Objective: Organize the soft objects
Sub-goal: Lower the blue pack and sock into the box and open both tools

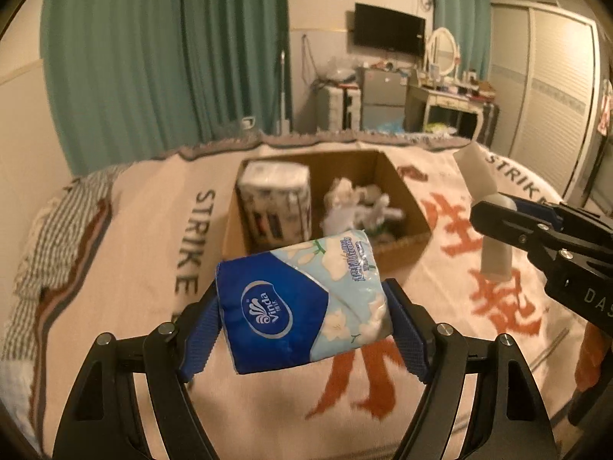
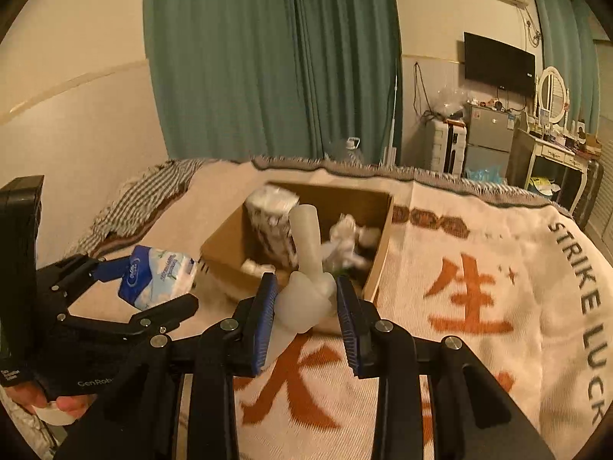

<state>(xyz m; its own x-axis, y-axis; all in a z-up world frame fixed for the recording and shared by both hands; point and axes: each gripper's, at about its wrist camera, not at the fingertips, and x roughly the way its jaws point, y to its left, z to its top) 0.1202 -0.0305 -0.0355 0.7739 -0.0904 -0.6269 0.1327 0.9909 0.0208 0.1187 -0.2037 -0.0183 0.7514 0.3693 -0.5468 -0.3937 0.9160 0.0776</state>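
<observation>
Cardboard box (image 1: 398,207) sits open on the blanket-covered bed (image 1: 145,230), landmark for everything here. Inside it: a multi-roll toilet paper pack (image 1: 276,199) upright against its left wall, and a white plush toy (image 1: 356,207) lying toward its right side; floor between them partly free

Left gripper (image 1: 302,306) clamped on a blue Vinda tissue pack (image 1: 302,299), pads pressing its two short ends, pack held in the air just short of the box's near wall

Right gripper (image 2: 304,299) closed on a pale soft toy (image 2: 306,268), pinched at the knotted middle with one limb sticking up; it hangs in front of the box's near right corner, not yet over it

Judgement: both loads are mid-carry to the box. Do well by clearing the near wall first, lowering the tissue pack into the gap beside the roll pack, then opening. Bring the grippers in one at a time, since they are near each other. Release low, as soft goods bounce or tip out
</observation>
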